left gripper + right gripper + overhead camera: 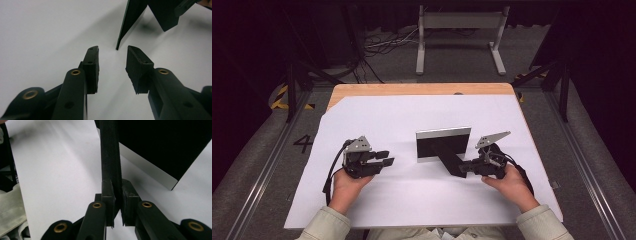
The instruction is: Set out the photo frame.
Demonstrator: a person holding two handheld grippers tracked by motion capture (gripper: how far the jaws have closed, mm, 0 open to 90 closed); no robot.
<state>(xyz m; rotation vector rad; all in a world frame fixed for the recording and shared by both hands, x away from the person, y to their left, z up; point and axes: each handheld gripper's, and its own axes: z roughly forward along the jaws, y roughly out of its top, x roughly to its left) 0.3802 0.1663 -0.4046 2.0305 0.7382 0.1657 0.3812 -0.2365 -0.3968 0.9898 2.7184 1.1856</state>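
Observation:
A picture frame (432,147) with a black back and a silver rim stands upright on the white sheet (377,115), propped on its black stand leg (451,161). My right gripper (463,168) comes in from the right, shut on the tip of that leg. In the right gripper view, the pads of my right gripper (116,185) squeeze the narrow leg (110,152), with the frame's back (162,142) beyond. My left gripper (388,157) lies left of the frame, open and empty. In the left gripper view, my left gripper (112,53) points at the frame's near edge (130,17).
The sheet covers most of a wooden table (412,89). A white metal rack (459,22) and cables (382,42) are on the floor beyond it. Bare sheet lies in front of and to the left of the frame.

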